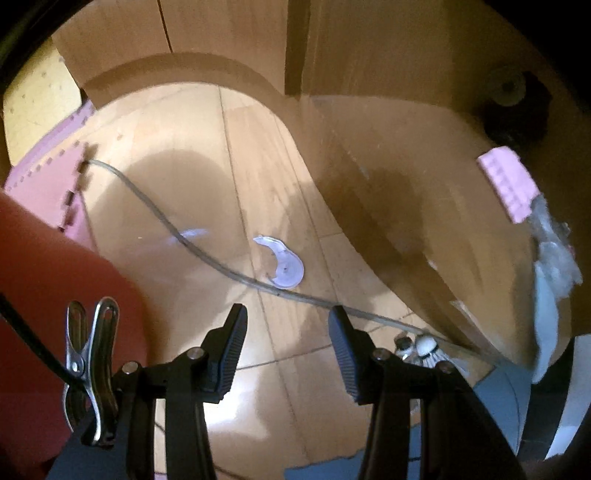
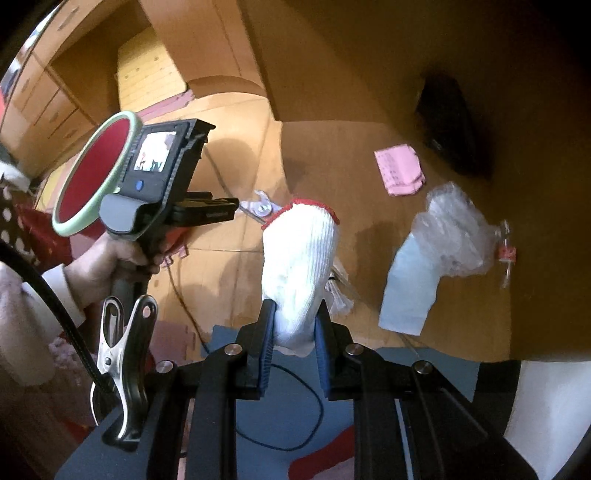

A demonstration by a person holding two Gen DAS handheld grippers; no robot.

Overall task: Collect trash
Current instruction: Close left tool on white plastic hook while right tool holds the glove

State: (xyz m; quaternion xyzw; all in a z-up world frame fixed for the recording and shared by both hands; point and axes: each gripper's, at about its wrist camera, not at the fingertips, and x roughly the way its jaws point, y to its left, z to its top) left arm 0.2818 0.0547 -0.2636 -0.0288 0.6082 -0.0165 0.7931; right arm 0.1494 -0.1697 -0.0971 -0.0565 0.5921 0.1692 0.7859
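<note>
My right gripper [image 2: 294, 317] is shut on a white knit glove [image 2: 299, 258] with a red cuff, held up above the floor. My left gripper [image 1: 288, 321] is open and empty, above the wooden floor, a little short of a white curved plastic scrap [image 1: 284, 264]; the scrap also shows in the right wrist view [image 2: 260, 206]. The left gripper's body [image 2: 162, 188] shows in the right wrist view, held by a hand. On the floor at right lie a pink paper [image 2: 400, 170], a crumpled clear plastic bag [image 2: 452, 232] and a pale blue sheet [image 2: 410, 291].
A grey cable [image 1: 192, 243] runs across the floor under the left gripper. Pink foam mats [image 1: 48, 177] lie at left. Wooden cabinets [image 1: 221, 33] stand at the back. A shuttlecock [image 1: 424, 345] lies by the right finger. A blue mat [image 2: 295, 398] with a thin cord lies below.
</note>
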